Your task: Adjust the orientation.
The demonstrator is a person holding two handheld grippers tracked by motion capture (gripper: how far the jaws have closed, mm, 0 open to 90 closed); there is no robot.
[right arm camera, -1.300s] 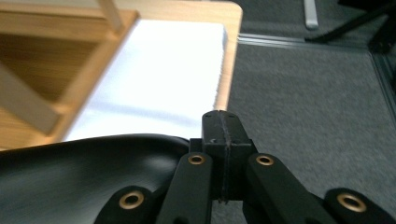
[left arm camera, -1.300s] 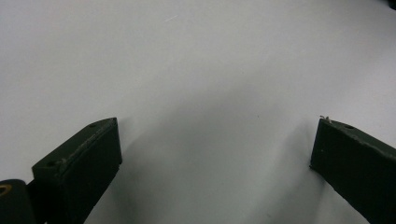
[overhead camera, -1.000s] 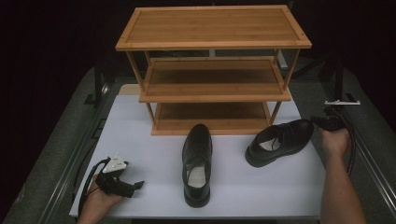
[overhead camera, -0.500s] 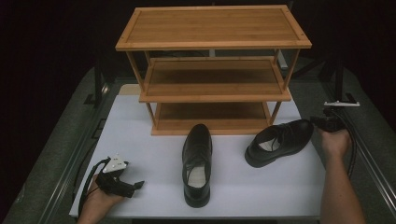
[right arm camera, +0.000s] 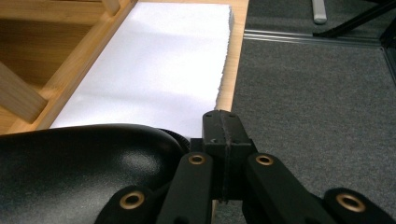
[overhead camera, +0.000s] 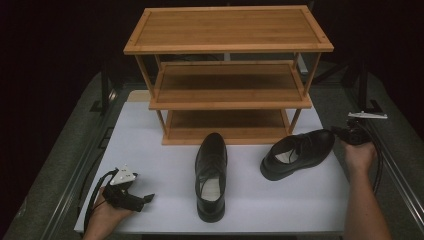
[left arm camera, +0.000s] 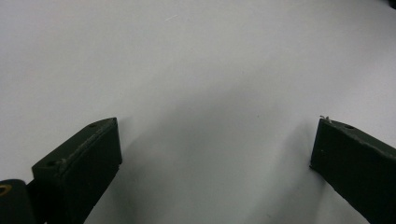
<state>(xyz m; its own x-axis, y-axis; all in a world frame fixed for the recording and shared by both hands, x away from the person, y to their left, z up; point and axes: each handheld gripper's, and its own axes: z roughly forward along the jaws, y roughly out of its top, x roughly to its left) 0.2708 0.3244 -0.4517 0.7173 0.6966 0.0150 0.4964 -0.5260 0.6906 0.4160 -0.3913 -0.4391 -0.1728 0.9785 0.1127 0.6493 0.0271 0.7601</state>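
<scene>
From above, the right gripper [overhead camera: 345, 134] sits against the toe of the right-hand shoe [overhead camera: 298, 151]; its own view shows the jaws pressed together beside the leather, pinching nothing. The left gripper [overhead camera: 145, 198] rests wide open over the white sheet [left arm camera: 196, 70]. A second shoe [overhead camera: 210, 175] lies before the wooden rack [overhead camera: 227, 30]; grey carpet [right arm camera: 317, 88] surrounds the table.

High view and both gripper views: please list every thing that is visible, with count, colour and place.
shoes: 2, black; one at the middle front, one to its right, toe beside the right gripper
shoe rack: 1, wooden, three shelves, behind the shoes
sheet: 1, white, under the shoes and rack
left gripper: 1, black, front left, jaws open
right gripper: 1, black, jaws shut, at the right shoe's toe
forearms: 2, bottom edge
</scene>
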